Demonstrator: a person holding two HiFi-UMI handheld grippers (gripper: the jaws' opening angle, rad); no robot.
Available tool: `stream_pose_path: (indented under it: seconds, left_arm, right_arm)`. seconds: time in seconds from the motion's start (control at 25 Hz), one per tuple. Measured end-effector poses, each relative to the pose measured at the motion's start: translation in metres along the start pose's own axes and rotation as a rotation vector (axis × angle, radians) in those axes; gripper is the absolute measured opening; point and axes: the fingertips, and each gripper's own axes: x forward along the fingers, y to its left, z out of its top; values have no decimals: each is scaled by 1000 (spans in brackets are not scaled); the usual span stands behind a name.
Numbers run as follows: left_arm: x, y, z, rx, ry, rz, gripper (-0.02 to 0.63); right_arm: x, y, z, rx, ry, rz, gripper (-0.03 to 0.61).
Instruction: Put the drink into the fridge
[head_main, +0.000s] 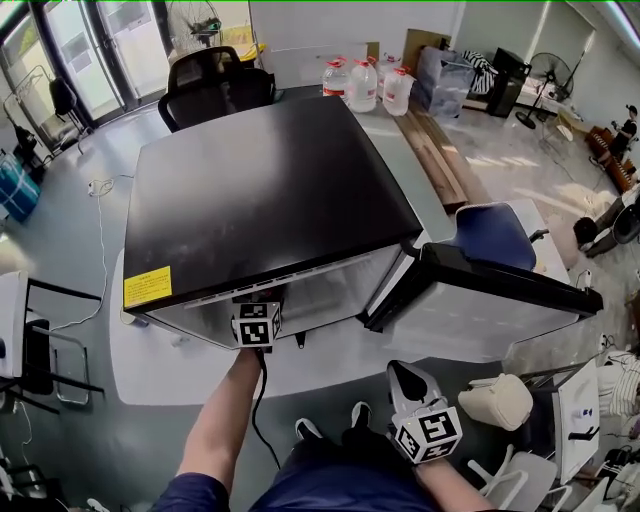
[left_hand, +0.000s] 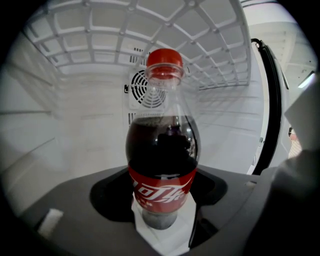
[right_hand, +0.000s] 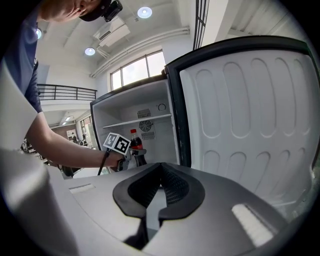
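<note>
Office room with a grey floor; a black fridge stands on a low white table at centre frame, with an office chair and water jugs behind it at the top of the head view. The fridge door is swung wide toward the right of the frame, leaving the front opening unobstructed.

The left forearm extends straight forward from the lower centre. It carries the left gripper to the front edge of the fridge, just under the black top.

In the left gripper view the jaws are clamped on the lower body of the drink bottle, which stands upright with its red cap uppermost. The bottle is inside the fridge cavity. A wire shelf lies above the cap with a gap between, and the fan vent on the back wall is well behind. Whether the bottle base touches the fridge floor cannot be told.

The right gripper is held back at the lower right, near the person's body and well apart from the door. Its jaws are closed together with nothing between them.
</note>
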Motion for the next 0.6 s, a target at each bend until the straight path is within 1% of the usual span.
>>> stream_pose_path:
  seconds: [0.32, 0.48, 0.6]
  left_arm:
    - [-2, 1, -1, -1, 16, 10, 311]
    - [-3, 0, -4, 38, 37, 14, 311]
    - [-8, 2, -6, 46, 26, 39, 314]
  right_arm:
    - [4, 7, 0, -5, 0, 21, 6]
    - [3, 7, -1, -13, 1, 17, 6]
    - [3, 8, 0, -14, -5, 19, 6]
